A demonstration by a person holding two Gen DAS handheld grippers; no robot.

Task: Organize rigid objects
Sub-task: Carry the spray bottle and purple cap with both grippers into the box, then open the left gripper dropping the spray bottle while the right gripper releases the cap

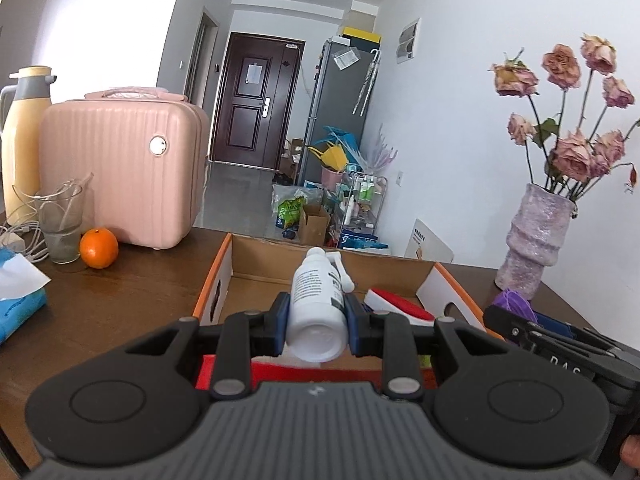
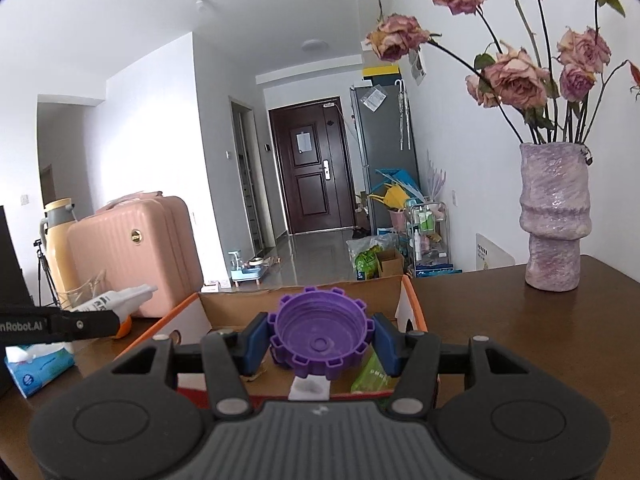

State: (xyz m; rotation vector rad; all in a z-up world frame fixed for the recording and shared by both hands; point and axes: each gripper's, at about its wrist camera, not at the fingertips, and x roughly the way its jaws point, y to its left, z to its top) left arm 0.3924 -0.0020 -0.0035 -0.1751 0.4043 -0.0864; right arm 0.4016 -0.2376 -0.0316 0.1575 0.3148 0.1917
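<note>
**Cardboard box waits below two loaded tools**

White plastic fills the left tool [image 1: 316, 322]: a spray bottle [image 1: 318, 304] lies sideways between the blue pads [image 1: 281, 322], base toward the camera and nozzle pointing away over the open cardboard box [image 1: 332, 270]. The pads press on the bottle's round body near its base, a grip that seems chosen to keep the long axis in line with the tool so the bottle can be laid flat inside. In the right wrist view the right tool [image 2: 322, 338] is closed on a purple toothed cap [image 2: 322, 334], hollow side facing the camera, a pad on each flank of the rim. Gripping across the width looks like the steadiest hold on so shallow a piece.

Both tools hang over the near end of the box, which stands on the brown table [image 1: 132, 292]. Inside it lie a red-and-white item [image 1: 394, 304] and a green packet [image 2: 372, 376], so sorting looks partly done. The box seems to serve as the collecting place, with bottle and cap each needing a free patch of its floor.

Off to the side stand a pink suitcase [image 1: 120, 168], an orange [image 1: 99, 248] and a vase [image 2: 554, 216] of dried roses, all well apart from the box.
</note>
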